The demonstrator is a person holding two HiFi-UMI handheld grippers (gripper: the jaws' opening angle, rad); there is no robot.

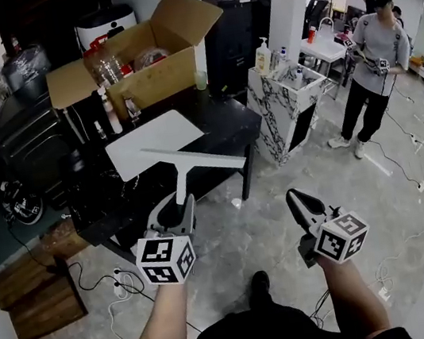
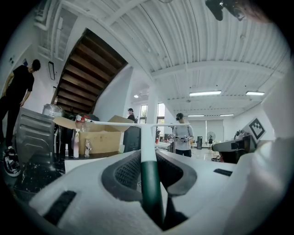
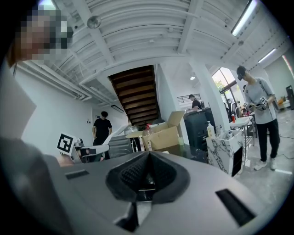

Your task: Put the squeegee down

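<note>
A squeegee point(image 1: 182, 176) with a white T-shaped head and a handle that turns dark green lower down is held in my left gripper point(image 1: 176, 207), which is shut on the handle. Its blade point(image 1: 195, 159) hangs over the front part of the black table point(image 1: 225, 125), just past a white sheet point(image 1: 151, 142). Seen from the left gripper view, the handle point(image 2: 149, 170) runs up between the two pads and the blade point(image 2: 120, 124) lies crosswise. To the right, over the floor, my right gripper point(image 1: 299, 201) has its jaws together and holds nothing; in the right gripper view, the right gripper point(image 3: 148, 160) shows its pads meeting.
An open cardboard box point(image 1: 148, 64) with bottles stands at the table's back. A marble-patterned stand point(image 1: 285, 108) is right of the table. A person point(image 1: 374, 57) stands at far right. Wooden boards point(image 1: 38, 292) and cables point(image 1: 107, 285) lie on the floor at left.
</note>
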